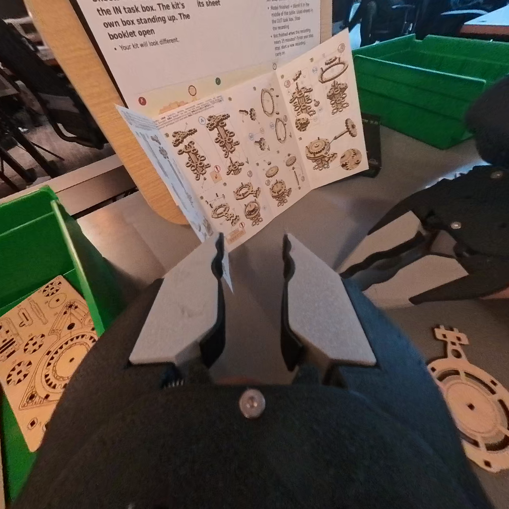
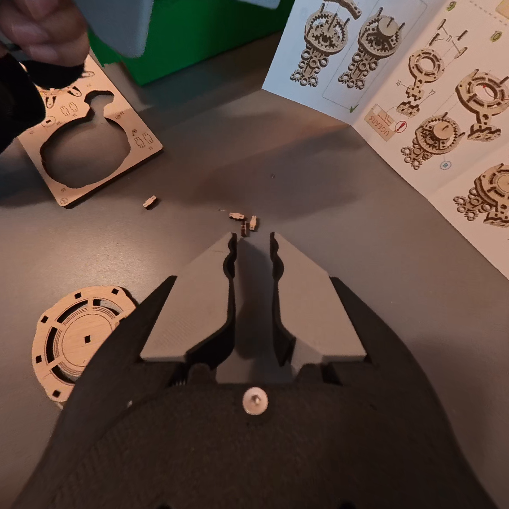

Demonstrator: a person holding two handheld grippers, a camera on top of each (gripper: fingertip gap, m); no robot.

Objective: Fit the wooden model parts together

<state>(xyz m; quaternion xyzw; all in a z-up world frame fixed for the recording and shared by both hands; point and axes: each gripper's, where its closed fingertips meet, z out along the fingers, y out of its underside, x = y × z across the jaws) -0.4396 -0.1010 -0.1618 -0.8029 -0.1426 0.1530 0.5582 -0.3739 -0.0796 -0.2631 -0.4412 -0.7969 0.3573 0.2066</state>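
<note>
In the right wrist view my right gripper (image 2: pixel 253 238) is open and empty, low over the grey table. Three small wooden pegs (image 2: pixel 243 222) lie just beyond its fingertips, and another peg (image 2: pixel 150 202) lies farther left. A round slotted wooden part (image 2: pixel 74 341) lies left of the gripper; it also shows in the left wrist view (image 1: pixel 473 407). A wooden sheet with a large cut-out (image 2: pixel 91 143) lies at the far left. My left gripper (image 1: pixel 253 242) is open and holds no part. It points at the open booklet (image 1: pixel 248 154), whose flap edge touches its left finger.
A green box (image 1: pixel 35 248) at the left holds a wooden parts sheet (image 1: pixel 41 344). Another green box (image 1: pixel 427 91) stands at the back right. An instruction board (image 1: pixel 192 55) stands behind the booklet. A hand (image 2: pixel 41 30) holds the left gripper above the cut-out sheet. The left gripper's tips are roughly 12 centimeters from the right gripper's. From my right tips it is roughly 7 centimeters to the peg (image 2: pixel 150 202); from my left, 15 centimeters.
</note>
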